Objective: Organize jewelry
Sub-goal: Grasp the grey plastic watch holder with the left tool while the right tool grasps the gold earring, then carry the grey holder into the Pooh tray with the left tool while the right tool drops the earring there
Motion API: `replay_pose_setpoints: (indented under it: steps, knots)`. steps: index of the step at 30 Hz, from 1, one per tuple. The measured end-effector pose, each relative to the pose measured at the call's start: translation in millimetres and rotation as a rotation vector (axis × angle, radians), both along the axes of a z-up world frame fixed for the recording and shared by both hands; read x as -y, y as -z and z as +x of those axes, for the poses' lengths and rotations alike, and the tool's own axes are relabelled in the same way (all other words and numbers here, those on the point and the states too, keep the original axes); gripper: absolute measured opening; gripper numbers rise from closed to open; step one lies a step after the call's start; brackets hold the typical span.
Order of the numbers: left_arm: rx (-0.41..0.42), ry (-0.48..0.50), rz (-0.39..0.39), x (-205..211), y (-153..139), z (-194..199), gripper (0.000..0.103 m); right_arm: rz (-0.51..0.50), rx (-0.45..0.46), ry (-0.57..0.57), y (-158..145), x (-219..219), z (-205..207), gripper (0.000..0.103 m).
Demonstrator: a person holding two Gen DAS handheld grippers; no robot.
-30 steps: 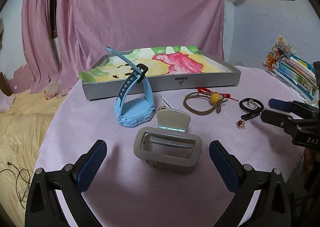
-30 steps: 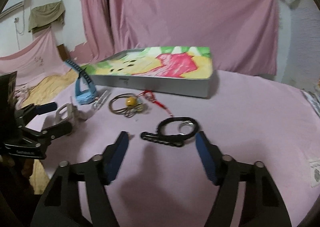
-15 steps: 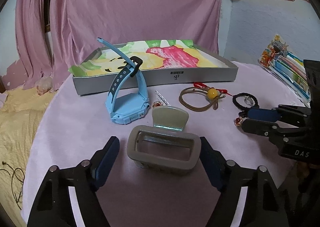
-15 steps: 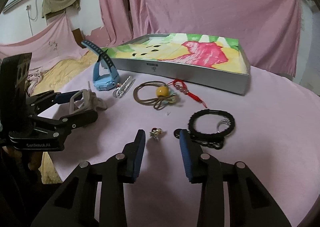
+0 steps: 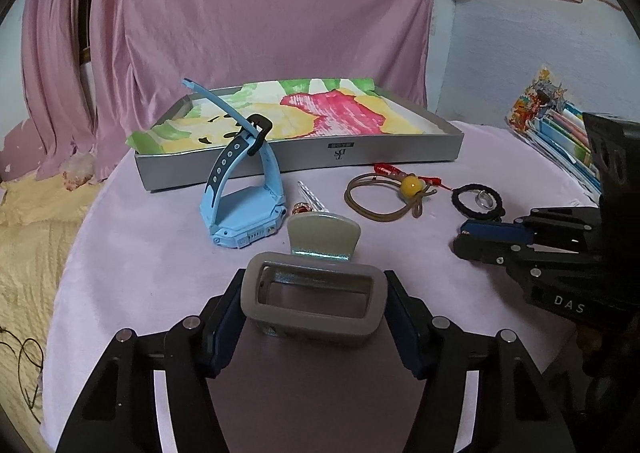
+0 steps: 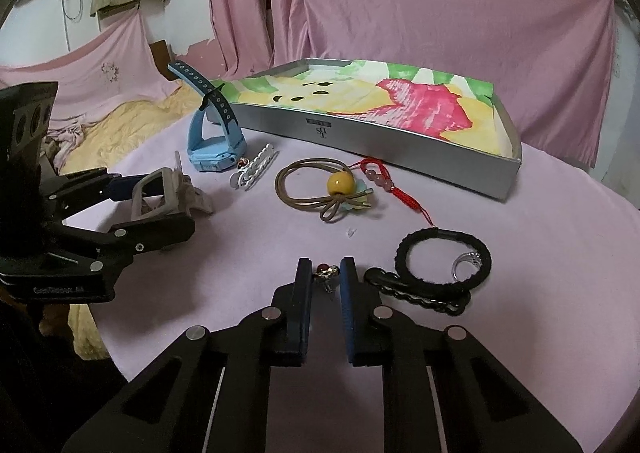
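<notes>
Right wrist view: right claw (image 6: 325,280) nearly shut, pinching small earring (image 6: 326,273) on table (image 6: 540,261) | left claw (image 5: 314,303) clamping grey clip (image 5: 314,295) | risking earring slipping sideways, being tiny and barely gripped.

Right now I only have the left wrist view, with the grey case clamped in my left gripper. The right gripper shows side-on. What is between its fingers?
Observer: In the right wrist view, a small earring with a red bead sits between the fingers of the right gripper. The gap is narrow, but I cannot tell whether the pads touch it.
Operator: Is anything close enough to snag when it lifts?
Observer: Yes. A black braided strand lies just right of the right finger, running along the near edge of the black band.
</notes>
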State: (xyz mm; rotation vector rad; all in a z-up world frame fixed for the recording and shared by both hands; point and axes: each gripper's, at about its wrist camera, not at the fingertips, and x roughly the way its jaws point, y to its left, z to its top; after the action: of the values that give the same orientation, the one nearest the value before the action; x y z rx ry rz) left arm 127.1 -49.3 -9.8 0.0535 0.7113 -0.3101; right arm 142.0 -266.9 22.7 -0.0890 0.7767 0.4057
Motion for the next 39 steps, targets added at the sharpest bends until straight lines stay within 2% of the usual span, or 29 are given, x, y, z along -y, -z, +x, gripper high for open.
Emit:
replay_pose_setpoints:
  steps: [8, 12, 19, 22, 25, 29, 39]
  knots:
    - [0.076, 0.009, -0.068, -4, -14, -7, 0.061, 0.043, 0.036, 0.004, -10, 7, -1, 0.012]
    - [0.156, -0.004, -0.11, -9, -33, -8, 0.061, 0.078, 0.087, 0.019, -28, 12, 6, 0.012]
    - [0.256, -0.077, -0.13, -29, -71, 7, 0.061, 0.148, 0.144, 0.032, -57, 9, 41, 0.012]
    - [0.273, -0.114, -0.123, -40, -84, 21, 0.061, 0.169, 0.153, 0.032, -66, 0, 58, 0.012]
    - [0.266, -0.127, -0.115, -51, -89, 43, 0.061, 0.174, 0.155, 0.03, -68, -12, 75, 0.012]
    - [0.227, -0.145, -0.11, -62, -81, 74, 0.061, 0.178, 0.109, 0.029, -58, -29, 103, 0.012]
    - [0.044, -0.189, -0.163, -91, -47, 147, 0.061, 0.156, 0.0, 0.046, -24, -47, 150, 0.012]
